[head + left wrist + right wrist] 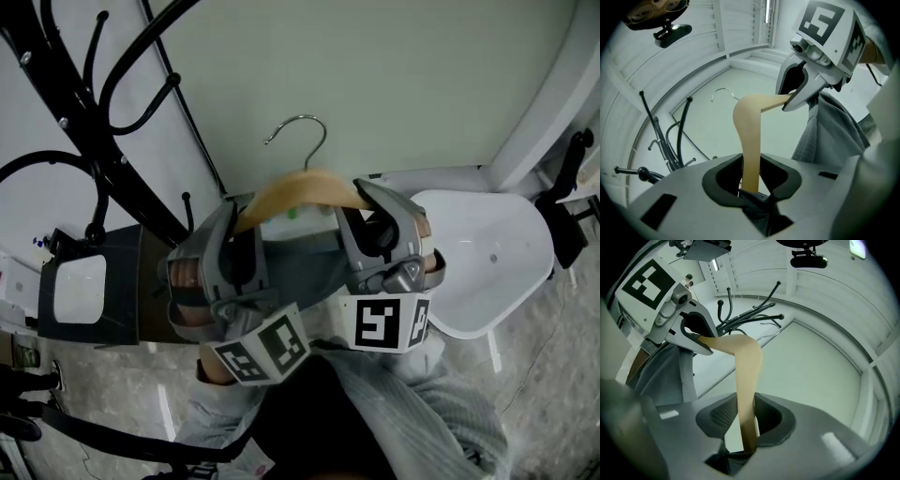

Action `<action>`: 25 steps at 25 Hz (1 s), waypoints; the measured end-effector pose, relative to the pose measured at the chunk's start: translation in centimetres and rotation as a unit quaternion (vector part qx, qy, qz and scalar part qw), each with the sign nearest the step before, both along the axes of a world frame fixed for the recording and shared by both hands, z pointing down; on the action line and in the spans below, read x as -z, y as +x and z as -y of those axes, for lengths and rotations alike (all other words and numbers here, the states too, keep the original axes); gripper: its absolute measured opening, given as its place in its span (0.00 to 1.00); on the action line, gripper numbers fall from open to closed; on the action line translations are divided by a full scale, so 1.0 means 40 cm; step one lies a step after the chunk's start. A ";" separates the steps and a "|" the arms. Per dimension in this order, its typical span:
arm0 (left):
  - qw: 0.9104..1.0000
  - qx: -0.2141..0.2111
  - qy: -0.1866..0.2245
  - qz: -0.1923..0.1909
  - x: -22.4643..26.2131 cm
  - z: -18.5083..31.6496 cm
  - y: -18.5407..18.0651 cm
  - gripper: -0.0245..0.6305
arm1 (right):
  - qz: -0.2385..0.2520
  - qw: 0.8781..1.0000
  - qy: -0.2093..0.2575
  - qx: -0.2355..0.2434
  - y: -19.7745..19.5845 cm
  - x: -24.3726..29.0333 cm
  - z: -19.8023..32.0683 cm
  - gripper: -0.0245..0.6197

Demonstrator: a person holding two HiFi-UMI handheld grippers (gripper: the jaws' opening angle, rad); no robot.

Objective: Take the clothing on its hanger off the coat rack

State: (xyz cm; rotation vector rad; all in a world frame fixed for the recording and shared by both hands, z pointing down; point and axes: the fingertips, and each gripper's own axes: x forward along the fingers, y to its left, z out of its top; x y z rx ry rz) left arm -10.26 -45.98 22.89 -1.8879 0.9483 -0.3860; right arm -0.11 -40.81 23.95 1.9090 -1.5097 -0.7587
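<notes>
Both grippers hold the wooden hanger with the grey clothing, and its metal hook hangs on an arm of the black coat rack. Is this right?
Not quite. The left gripper and right gripper hold the wooden hanger with the grey clothing, but the head view shows its metal hook free in the air; the black coat rack stands apart at the left.

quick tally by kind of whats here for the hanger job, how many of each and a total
wooden hanger: 1
grey garment: 1
coat rack: 1
grippers: 2, left gripper and right gripper, each shut on the wooden hanger
total: 5
</notes>
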 end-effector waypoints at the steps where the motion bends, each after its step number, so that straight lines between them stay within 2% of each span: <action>1: 1.000 -0.012 -0.003 0.002 -0.007 -0.009 0.030 0.19 | 0.000 1.000 -0.003 -0.013 0.026 -0.007 -0.017 0.20; 6: 0.997 -0.076 -0.025 0.016 -0.057 -0.055 0.191 0.19 | 0.004 0.996 -0.029 -0.084 0.161 -0.045 -0.101 0.20; 10: 0.992 -0.117 -0.043 0.029 -0.105 -0.079 0.270 0.19 | 0.007 0.991 -0.044 -0.124 0.225 -0.084 -0.142 0.20; 18: 0.982 -0.171 -0.067 0.041 -0.174 -0.101 0.369 0.19 | 0.025 0.983 -0.063 -0.168 0.306 -0.156 -0.180 0.20; 25: 0.979 -0.183 -0.072 0.049 -0.193 -0.103 0.400 0.19 | 0.039 0.980 -0.071 -0.180 0.324 -0.183 -0.192 0.20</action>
